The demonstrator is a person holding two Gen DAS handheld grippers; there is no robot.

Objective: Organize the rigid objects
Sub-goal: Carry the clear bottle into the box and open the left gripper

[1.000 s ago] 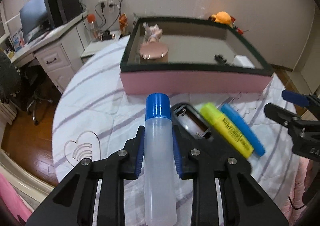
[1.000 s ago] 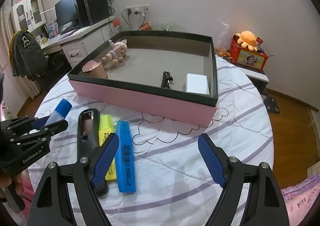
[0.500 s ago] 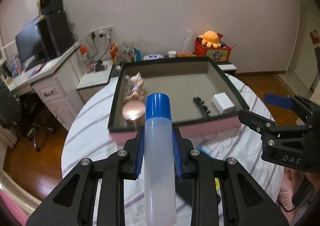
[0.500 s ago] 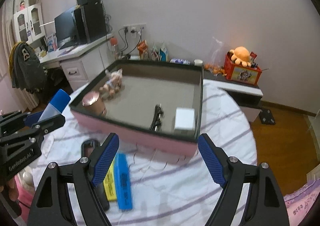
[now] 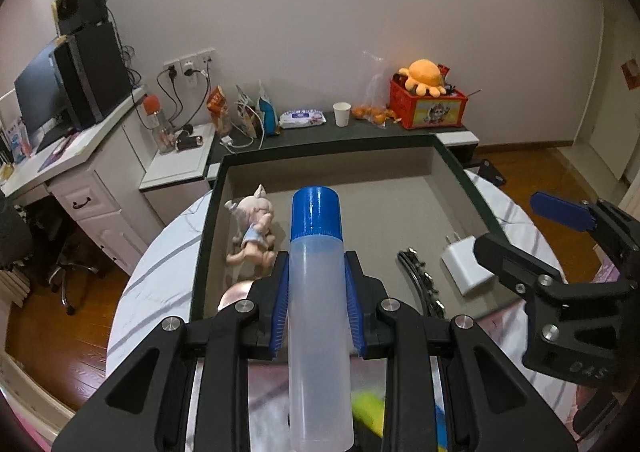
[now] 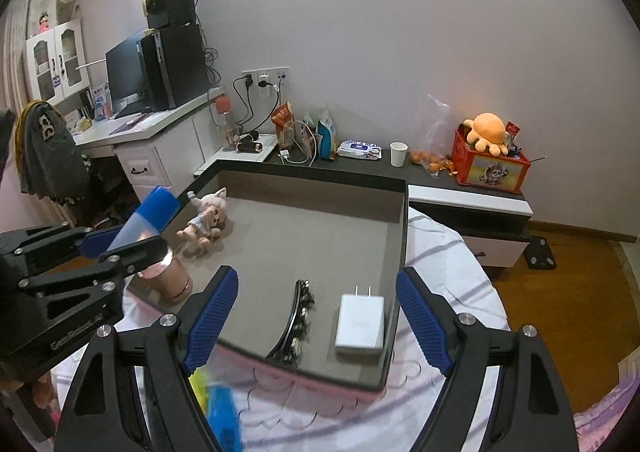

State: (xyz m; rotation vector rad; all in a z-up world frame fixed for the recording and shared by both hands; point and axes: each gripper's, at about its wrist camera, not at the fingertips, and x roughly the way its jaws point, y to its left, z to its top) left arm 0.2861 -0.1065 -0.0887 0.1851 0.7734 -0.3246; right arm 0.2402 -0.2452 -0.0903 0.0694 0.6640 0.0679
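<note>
Over the box: left gripper [image 5: 318,304] clamps a translucent bottle [image 5: 320,316] between its blue pads, the blue cap pointing toward 12 o'clock; the bottle's base is cut off by the bottom edge of the left wrist view.
Right gripper [image 6: 316,316]: jaws wide apart, nothing between them; in the left view it shows at 3 o'clock, only partly in frame.
Box [image 6: 402,252]: dark-rimmed, pink-sided, lying on the round striped surface [image 6: 452,264]; its near wall is blurred in both views.
Doll [image 6: 206,218]: lying in the box's far left part.
Pink round jar [image 6: 168,278]: in the near left corner, mostly hidden behind the left gripper in both views.
White charger [image 6: 360,322]: at the near right, prongs toward 12 o'clock.
Dark clip [image 6: 298,322]: just left of the charger, too small to make out in detail.
Markers [image 6: 214,400]: a yellow and a blue blur on the surface at 7 o'clock in the right view, partly hidden by the gripper's finger.
</note>
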